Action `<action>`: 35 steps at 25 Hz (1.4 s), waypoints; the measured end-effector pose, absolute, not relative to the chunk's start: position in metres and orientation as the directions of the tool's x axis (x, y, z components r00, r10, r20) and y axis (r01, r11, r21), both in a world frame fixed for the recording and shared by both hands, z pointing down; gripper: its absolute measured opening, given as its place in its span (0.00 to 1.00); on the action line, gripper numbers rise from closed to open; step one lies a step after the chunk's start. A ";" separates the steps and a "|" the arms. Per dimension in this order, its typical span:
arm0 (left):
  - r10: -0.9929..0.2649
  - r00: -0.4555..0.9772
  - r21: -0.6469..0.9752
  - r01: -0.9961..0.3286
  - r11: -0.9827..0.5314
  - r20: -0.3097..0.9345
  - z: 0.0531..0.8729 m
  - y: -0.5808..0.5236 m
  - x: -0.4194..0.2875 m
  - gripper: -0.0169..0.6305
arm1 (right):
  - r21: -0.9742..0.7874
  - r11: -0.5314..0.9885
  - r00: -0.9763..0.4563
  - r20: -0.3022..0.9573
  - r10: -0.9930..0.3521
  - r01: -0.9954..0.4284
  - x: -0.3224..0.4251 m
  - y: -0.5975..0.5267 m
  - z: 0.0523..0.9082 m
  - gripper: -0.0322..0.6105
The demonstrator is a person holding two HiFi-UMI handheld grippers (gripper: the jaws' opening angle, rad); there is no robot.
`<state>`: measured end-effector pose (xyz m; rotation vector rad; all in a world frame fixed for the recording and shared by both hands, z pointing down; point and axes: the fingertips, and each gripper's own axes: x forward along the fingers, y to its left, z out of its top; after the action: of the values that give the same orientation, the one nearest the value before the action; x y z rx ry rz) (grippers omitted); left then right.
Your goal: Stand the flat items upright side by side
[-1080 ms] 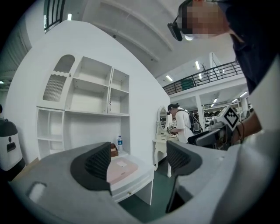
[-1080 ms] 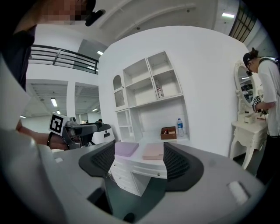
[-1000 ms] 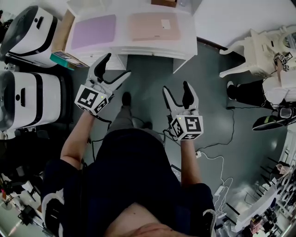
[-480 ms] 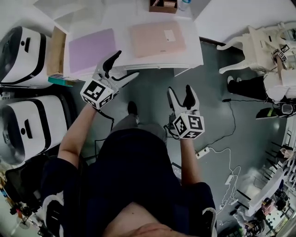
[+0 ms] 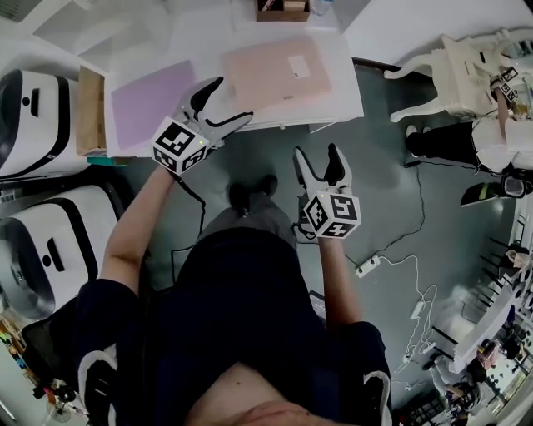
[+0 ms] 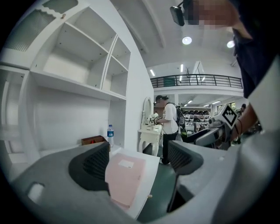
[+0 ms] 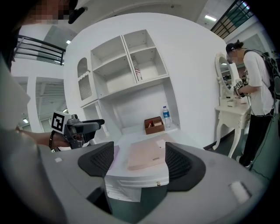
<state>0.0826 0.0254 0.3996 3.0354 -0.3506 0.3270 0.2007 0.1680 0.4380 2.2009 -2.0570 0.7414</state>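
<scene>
On the white desk (image 5: 348, 93), I found both flat items lying flat, neither stood on edge. I recorded the purple flat item (image 5: 150, 104) at the person's left and the pink flat item (image 5: 275, 73) just beside it at the right, with a narrow strip of desk top between them. Each lay with its long axis running roughly along the desk's front edge, slightly skewed in the head view. The pink flat item carried a small white label (image 5: 299, 66) right of its middle; I could read no print on it. A brown box (image 5: 281, 10) and a water bottle (image 7: 165, 117) stood at the back of the desk. The bottle's label was too small to read. The only clear markings were the black-and-white square codes on each gripper's cube (image 5: 179, 143).

The left gripper (image 5: 231, 101) hung over the desk's front edge, at the gap between the two items, fingers spread wide and holding nothing. Its own view looked across the pink flat item between the jaws. The right gripper (image 5: 317, 154) was short of the desk, above the floor (image 5: 391, 191), likewise spread and empty, aimed at the desk front.
</scene>
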 end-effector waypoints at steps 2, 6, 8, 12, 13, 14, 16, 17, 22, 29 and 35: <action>-0.210 0.948 0.059 -0.230 -0.971 0.238 0.408 0.014 0.093 0.70 | -0.310 -0.124 0.000 0.369 -0.929 -0.943 0.208 0.163 0.444 0.61; -0.189 0.943 0.100 -0.223 -0.970 0.273 0.425 -0.011 0.118 0.71 | -0.377 -0.133 -0.021 0.378 -0.926 -0.917 0.226 0.147 0.459 0.62; -0.159 0.940 0.124 -0.204 -0.971 0.303 0.435 -0.022 0.132 0.71 | -0.414 -0.132 -0.041 0.385 -0.922 -0.901 0.233 0.140 0.467 0.62; -0.120 0.924 0.123 -0.175 -0.977 0.364 0.455 -0.044 0.156 0.71 | -0.471 -0.133 -0.075 0.397 -0.915 -0.872 0.248 0.124 0.484 0.63; -0.112 0.918 0.117 -0.168 -0.979 0.381 0.460 -0.049 0.162 0.71 | -0.485 -0.138 -0.079 0.400 -0.913 -0.864 0.252 0.121 0.489 0.63; -0.103 0.911 0.111 -0.160 -0.981 0.399 0.465 -0.055 0.168 0.71 | -0.501 -0.145 -0.082 0.404 -0.911 -0.853 0.256 0.117 0.494 0.63; -0.081 0.897 0.104 -0.139 -0.985 0.435 0.475 -0.066 0.178 0.71 | -0.535 -0.164 -0.089 0.414 -0.906 -0.829 0.263 0.110 0.507 0.63; -0.064 0.890 0.103 -0.124 -0.987 0.452 0.481 -0.071 0.183 0.71 | -0.554 -0.174 -0.093 0.419 -0.903 -0.814 0.266 0.106 0.514 0.63; 0.042 0.864 0.149 -0.039 -0.988 0.502 0.504 -0.096 0.209 0.72 | -0.660 -0.231 -0.102 0.425 -0.899 -0.715 0.277 0.090 0.543 0.63; 0.189 0.799 0.213 0.078 -0.974 0.572 0.539 -0.131 0.243 0.72 | -0.729 -0.316 -0.071 0.445 -0.892 -0.607 0.283 0.065 0.577 0.64; 0.304 0.706 0.271 0.162 -0.949 0.640 0.583 -0.160 0.260 0.72 | -0.787 -0.369 -0.038 0.443 -0.896 -0.494 0.281 0.037 0.606 0.64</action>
<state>0.2600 -0.1597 0.5828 2.7182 0.3752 1.0710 0.2810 0.0368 0.6057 2.4054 -1.8986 1.7937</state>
